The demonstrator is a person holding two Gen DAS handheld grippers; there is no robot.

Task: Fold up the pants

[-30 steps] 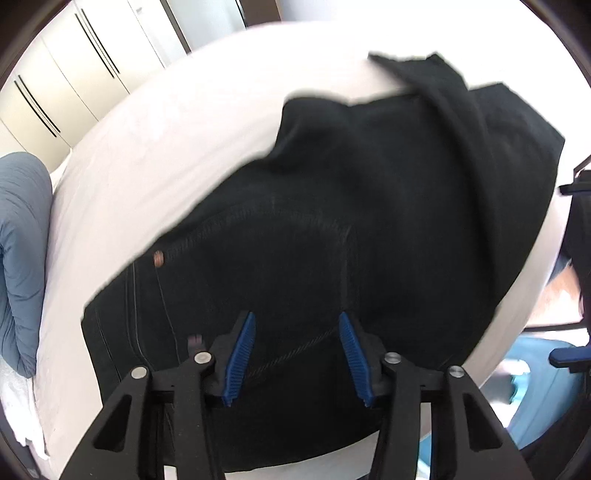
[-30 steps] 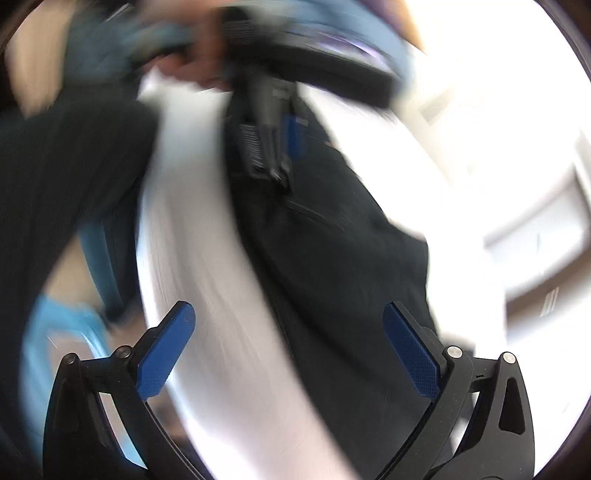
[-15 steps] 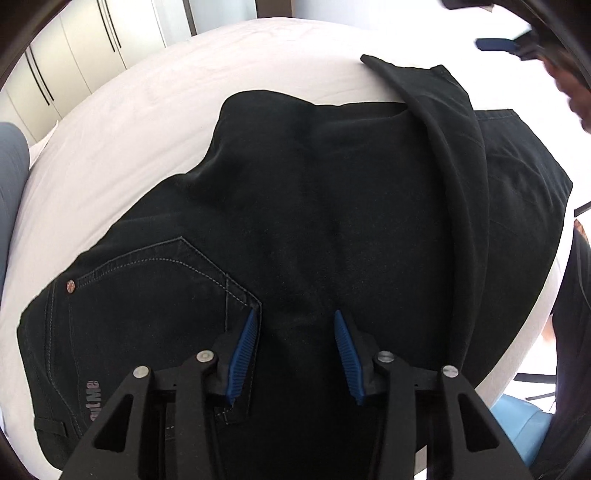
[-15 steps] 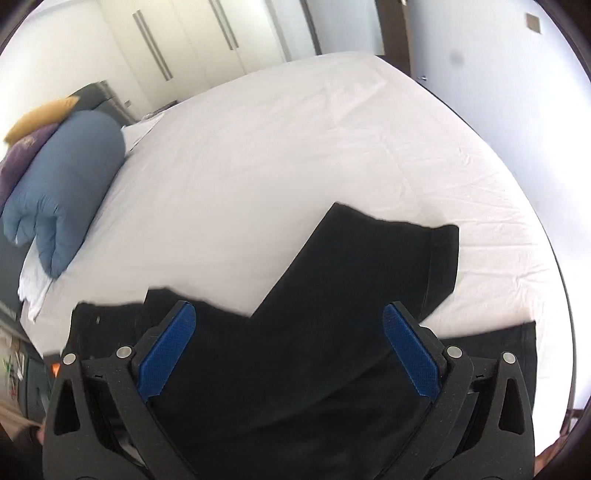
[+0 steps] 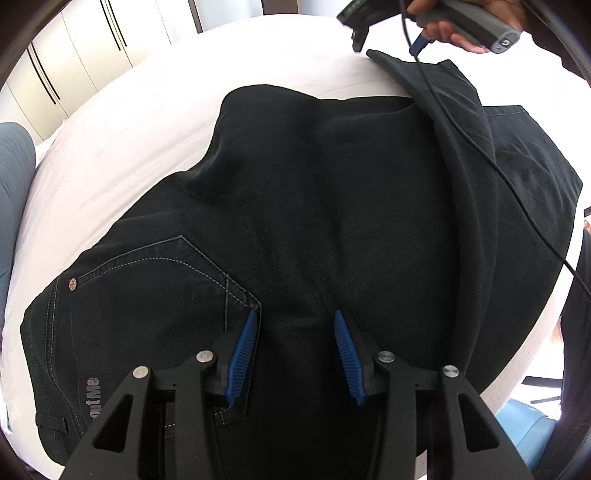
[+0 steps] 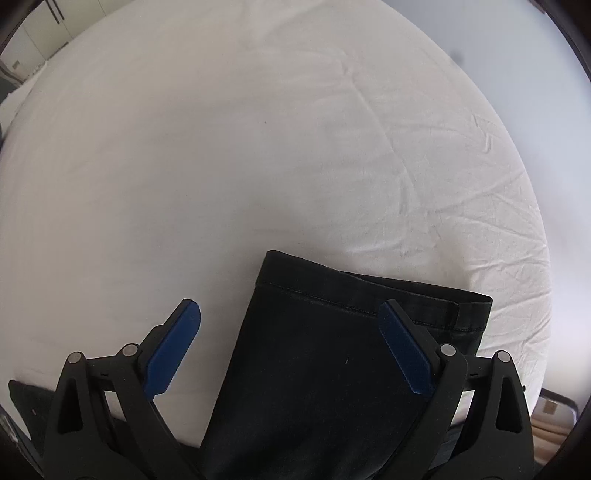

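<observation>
Pants [image 5: 332, 229] lie spread on the bed [image 5: 122, 147], black denim, seat side up, with the back pocket [image 5: 159, 280] toward the waistband and one leg crossing over the other toward the far edge of the bed. Half a second ago the right gripper looked down on the crossed legs from higher up; now it sits low over the hem [image 6: 354, 295] of the upper leg, so the next fold likely starts from that cuff. A second ago its view was a blur of motion, and that has settled.

The left gripper [image 5: 293, 354] has barely shifted: it hovers over the seat of the pants, just beside the pocket's corner, jaws partly apart and holding nothing. The right gripper [image 6: 291, 347] is spread wide, its blue pads on either side of the hem, not yet pinching.

The left view alone shows the whole garment, the pocket rivet [image 5: 72, 283], and the hand [image 5: 469, 22] holding the right tool with its cable [image 5: 517, 199] trailing across the leg. The right view alone shows the hem stitching and the wrinkled sheet beyond the pants.
</observation>
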